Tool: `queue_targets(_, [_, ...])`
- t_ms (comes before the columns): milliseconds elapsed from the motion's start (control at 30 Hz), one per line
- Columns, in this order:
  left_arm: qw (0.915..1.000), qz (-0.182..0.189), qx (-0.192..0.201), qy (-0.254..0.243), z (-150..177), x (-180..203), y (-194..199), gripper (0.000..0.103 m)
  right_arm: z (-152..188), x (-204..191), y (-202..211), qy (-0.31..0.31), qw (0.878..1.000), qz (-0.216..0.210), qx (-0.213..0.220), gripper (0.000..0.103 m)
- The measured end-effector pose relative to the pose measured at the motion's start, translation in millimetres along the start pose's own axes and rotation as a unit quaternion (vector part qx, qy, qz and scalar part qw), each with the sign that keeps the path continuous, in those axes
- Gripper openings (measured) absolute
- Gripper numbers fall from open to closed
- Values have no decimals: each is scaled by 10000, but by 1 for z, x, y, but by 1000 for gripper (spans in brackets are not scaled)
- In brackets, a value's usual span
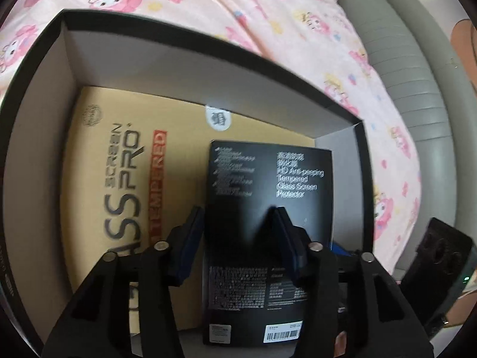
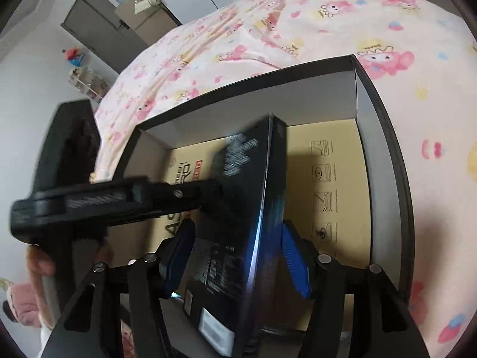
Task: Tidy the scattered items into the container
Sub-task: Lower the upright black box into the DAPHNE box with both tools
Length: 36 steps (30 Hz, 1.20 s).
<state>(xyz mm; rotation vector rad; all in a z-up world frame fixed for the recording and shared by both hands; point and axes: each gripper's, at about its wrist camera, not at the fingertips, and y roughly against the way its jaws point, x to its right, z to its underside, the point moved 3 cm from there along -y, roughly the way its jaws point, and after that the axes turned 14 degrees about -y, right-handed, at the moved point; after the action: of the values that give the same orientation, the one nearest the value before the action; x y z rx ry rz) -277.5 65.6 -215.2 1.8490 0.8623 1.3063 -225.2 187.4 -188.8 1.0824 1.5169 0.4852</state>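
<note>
A black open container box (image 1: pixel 190 46) (image 2: pixel 384 110) lies on the bed. A tan "Glass Screen Pro" packet (image 1: pixel 119 161) (image 2: pixel 337 185) lies flat on its bottom. A black screen-protector box (image 1: pixel 268 226) (image 2: pixel 247 208) is held tilted over the packet inside the container. My right gripper (image 2: pixel 235 238) is shut on its lower part, blue pads on both faces. My left gripper (image 1: pixel 238 220) hovers above the black box with its fingers spread either side of it; its left finger (image 1: pixel 190 238) is over the tan packet. The left gripper's body (image 2: pixel 89 203) also shows in the right wrist view.
A pink cartoon-print bedsheet (image 1: pixel 298 24) (image 2: pixel 298 15) surrounds the container. A grey padded bed edge (image 1: pixel 402 74) runs along the right. A dark cabinet (image 2: pixel 98 26) and a shelf with toys (image 2: pixel 83 74) stand by the far wall.
</note>
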Motion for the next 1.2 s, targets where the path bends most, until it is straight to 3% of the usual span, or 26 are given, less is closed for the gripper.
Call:
queue_targets(133, [9974,-676,-16,-232,7,6,6,44,2,-5,22,290,9986,161,401,53])
queue_targets(300, [9935,-985,-460,-348,20,11,-12,45,1,-4,47,572,9929,554,879,53])
queue_targets(467, [9950,-663,-685,-291,21,27,-24,46,-3,8,54,516,9910,777,957,53])
queue_targets(600, [9933,-475,-889,-562,21,60,-45,45,-8,17,56,444,9905,889,953,52])
queue_targets(733, [9921,-224,-1033,-678,24,83,-61,42,-10,23,59,307,9930,704,902,46])
queue_targets(933, [9944,-204,-968,-379,22,83,-63,43,-9,19,66,406,9906,788,1041,46])
queue_targets(1067, [9933,-284,-1023,-444,22,92,-68,52,-11,19,71,370,9887,886,1155,47])
queue_targets(1200, [9931,-244,-969,-614,27,97,-66,52,-12,25,71,294,9867,1065,1194,47])
